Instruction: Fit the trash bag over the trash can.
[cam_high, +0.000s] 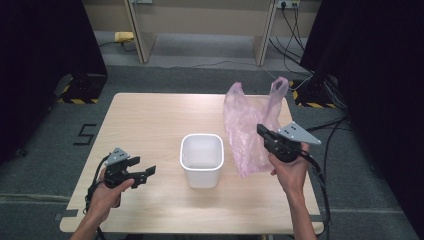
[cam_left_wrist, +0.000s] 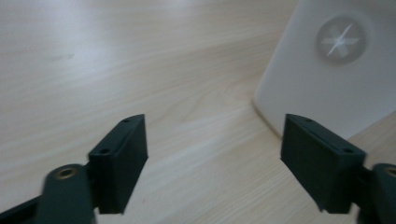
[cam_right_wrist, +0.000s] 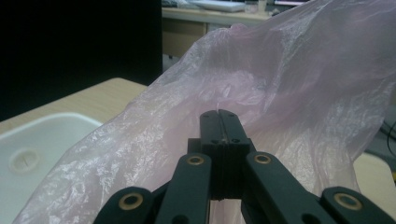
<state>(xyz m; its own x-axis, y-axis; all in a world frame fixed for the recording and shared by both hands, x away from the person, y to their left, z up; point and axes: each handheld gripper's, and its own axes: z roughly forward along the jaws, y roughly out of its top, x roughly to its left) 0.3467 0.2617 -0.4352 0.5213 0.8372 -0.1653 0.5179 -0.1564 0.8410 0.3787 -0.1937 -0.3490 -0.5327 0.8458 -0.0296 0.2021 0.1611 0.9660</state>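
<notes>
A thin pink plastic bag (cam_high: 248, 122) hangs lifted above the right half of the wooden table (cam_high: 150, 115), its handles pointing up. My right gripper (cam_high: 260, 130) is shut on the bag's near side. In the right gripper view the closed jaws (cam_right_wrist: 219, 116) pinch the pink film (cam_right_wrist: 289, 79). A white square bin (cam_high: 201, 160) stands upright and empty at the table's middle, to the left of the bag. My left gripper (cam_high: 145, 166) hovers left of the bin, open, with nothing between its jaws (cam_left_wrist: 215, 144). The bin's wall (cam_left_wrist: 327, 79) lies just beyond its right jaw.
Black curtains (cam_high: 40, 60) close in both sides. Cables (cam_high: 325, 125) trail on the floor right of the table. Wooden furniture legs (cam_high: 140, 35) stand at the back, and a black-and-yellow striped base (cam_high: 80, 97) sits near the far left corner.
</notes>
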